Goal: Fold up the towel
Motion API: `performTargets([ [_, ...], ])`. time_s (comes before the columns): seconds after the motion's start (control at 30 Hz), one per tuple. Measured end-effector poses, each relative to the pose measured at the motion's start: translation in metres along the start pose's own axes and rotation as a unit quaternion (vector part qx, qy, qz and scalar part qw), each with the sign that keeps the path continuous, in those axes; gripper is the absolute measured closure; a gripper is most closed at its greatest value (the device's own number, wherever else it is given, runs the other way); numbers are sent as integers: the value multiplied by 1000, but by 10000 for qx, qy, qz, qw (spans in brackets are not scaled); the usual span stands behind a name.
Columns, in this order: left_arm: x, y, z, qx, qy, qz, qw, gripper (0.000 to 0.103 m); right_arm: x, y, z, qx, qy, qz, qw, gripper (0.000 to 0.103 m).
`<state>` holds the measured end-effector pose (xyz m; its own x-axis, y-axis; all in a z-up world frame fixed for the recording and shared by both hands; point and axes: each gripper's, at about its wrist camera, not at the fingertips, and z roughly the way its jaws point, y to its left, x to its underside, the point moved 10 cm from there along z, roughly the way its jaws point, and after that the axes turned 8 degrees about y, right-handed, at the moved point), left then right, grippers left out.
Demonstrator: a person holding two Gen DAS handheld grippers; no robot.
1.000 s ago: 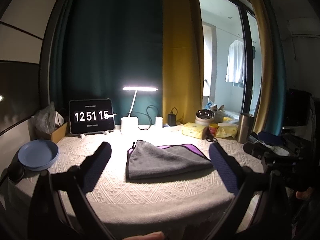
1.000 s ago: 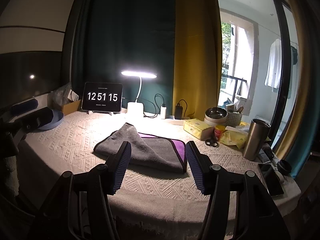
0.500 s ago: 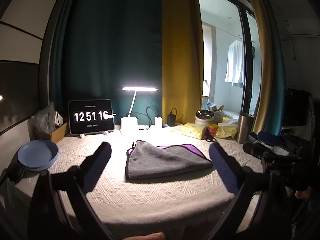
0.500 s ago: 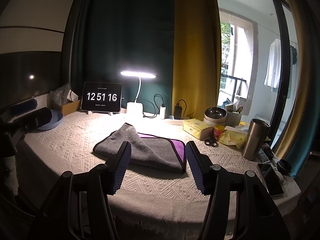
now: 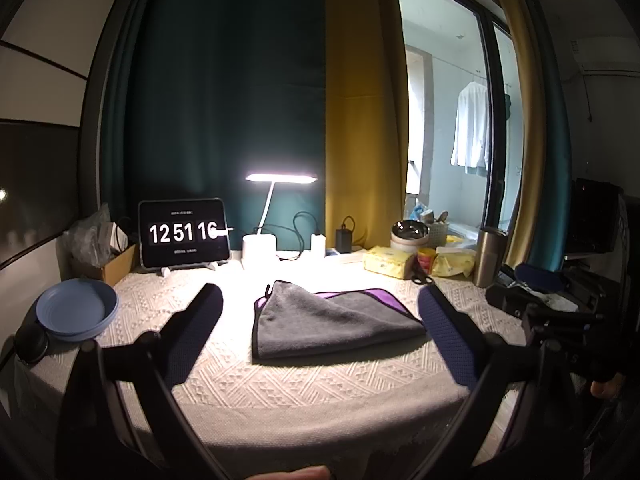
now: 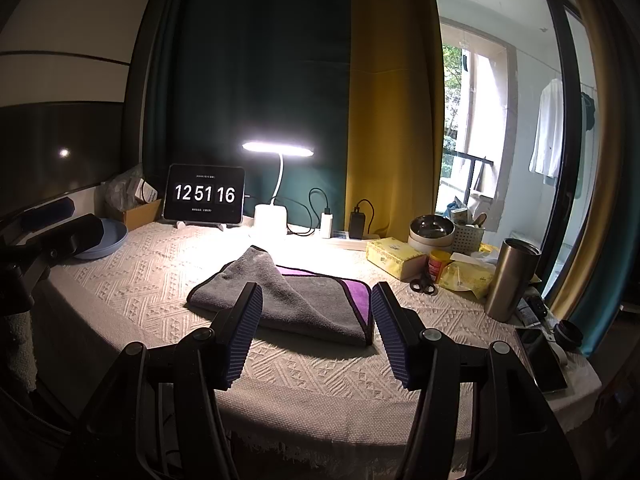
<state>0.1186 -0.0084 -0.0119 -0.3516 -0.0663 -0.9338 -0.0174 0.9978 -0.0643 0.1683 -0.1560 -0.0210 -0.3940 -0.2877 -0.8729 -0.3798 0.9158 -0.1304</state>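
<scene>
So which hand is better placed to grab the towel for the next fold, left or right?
Probably the right. The right gripper is open with its tips close to the towel near its purple-edged side. The left gripper is open too, but sits farther back.

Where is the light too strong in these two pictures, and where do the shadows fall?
Left wrist view: the desk lamp is blown out and glares over the clock's last digit; the towel throws a shadow toward the camera.
Right wrist view: the lamp is again overexposed, the window is bright, and straight edges bend.
</scene>
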Motion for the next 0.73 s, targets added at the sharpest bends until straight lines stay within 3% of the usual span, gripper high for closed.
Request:
performTargets([
  [0.73,9,2,1,25,99,-109,9999,4,3,4,2,-44,24,-31,10000,43],
])
